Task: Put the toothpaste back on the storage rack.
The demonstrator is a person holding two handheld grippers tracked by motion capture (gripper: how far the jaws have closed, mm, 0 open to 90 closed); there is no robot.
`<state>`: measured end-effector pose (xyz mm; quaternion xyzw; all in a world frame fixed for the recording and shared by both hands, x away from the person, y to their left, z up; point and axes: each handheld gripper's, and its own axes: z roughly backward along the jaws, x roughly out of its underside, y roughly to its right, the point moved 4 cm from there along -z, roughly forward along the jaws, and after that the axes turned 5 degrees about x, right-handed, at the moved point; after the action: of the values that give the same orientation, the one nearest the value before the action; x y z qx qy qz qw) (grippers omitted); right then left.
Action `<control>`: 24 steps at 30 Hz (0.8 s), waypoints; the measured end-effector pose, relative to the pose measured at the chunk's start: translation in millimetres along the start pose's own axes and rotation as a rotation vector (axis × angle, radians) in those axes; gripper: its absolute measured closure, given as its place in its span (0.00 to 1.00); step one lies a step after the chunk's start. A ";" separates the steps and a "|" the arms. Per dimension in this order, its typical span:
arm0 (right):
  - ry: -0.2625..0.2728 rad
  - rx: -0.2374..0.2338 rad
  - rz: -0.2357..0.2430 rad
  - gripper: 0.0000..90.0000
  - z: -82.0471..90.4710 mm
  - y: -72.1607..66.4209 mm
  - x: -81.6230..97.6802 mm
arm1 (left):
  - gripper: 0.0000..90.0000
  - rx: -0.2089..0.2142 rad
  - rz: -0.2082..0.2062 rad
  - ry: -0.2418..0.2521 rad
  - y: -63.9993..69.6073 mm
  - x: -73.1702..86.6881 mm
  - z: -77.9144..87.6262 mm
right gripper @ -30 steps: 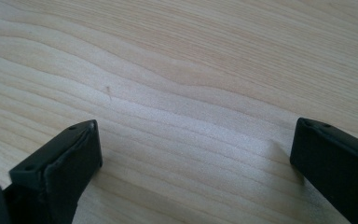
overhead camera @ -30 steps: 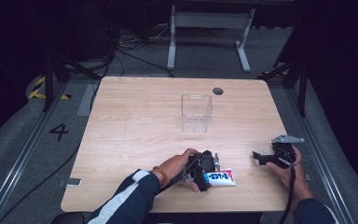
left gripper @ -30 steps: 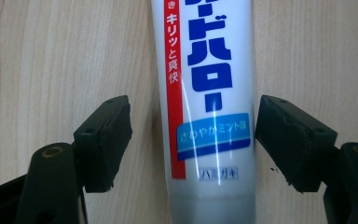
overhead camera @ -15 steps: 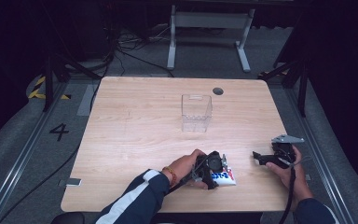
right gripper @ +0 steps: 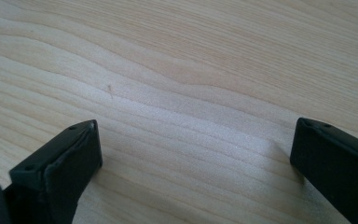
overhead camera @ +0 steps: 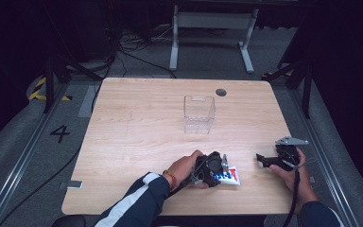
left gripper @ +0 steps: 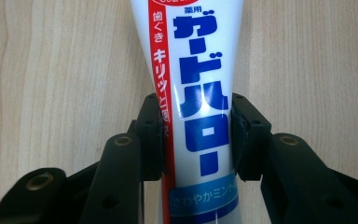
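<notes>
A white toothpaste tube [left gripper: 198, 93] with blue and red Japanese lettering lies flat on the wooden table [overhead camera: 137, 137] near its front edge. My left gripper [left gripper: 196, 135] is shut on the tube, one pad on each side of its lower body. From above, the left gripper [overhead camera: 217, 166] covers most of the tube [overhead camera: 230, 176]. My right gripper [right gripper: 193, 154] stands open just above bare wood with nothing between its fingers. In the high view the right gripper [overhead camera: 261, 159] rests near the table's right edge, a short way right of the tube.
A clear plastic box [overhead camera: 199, 114] stands upright in the middle of the table, beyond both grippers. A dark round hole [overhead camera: 221, 92] sits near the table's far edge. A metal frame [overhead camera: 212, 28] stands on the floor behind.
My left gripper has slid right along the front of the table over the tube, which now shows less. The right gripper has stayed in place.
</notes>
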<state>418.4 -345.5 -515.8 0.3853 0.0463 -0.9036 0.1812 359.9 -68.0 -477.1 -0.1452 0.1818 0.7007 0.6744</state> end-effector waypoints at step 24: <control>0.001 -0.002 0.000 0.02 -0.1 0.0 -0.1 | 0.73 -0.126 0.127 0.342 -28.8 22.0 67.3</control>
<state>418.6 -345.4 -515.8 0.3854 0.0474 -0.9035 0.1815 390.4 -17.4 -428.6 -0.2924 0.2584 0.7170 0.5776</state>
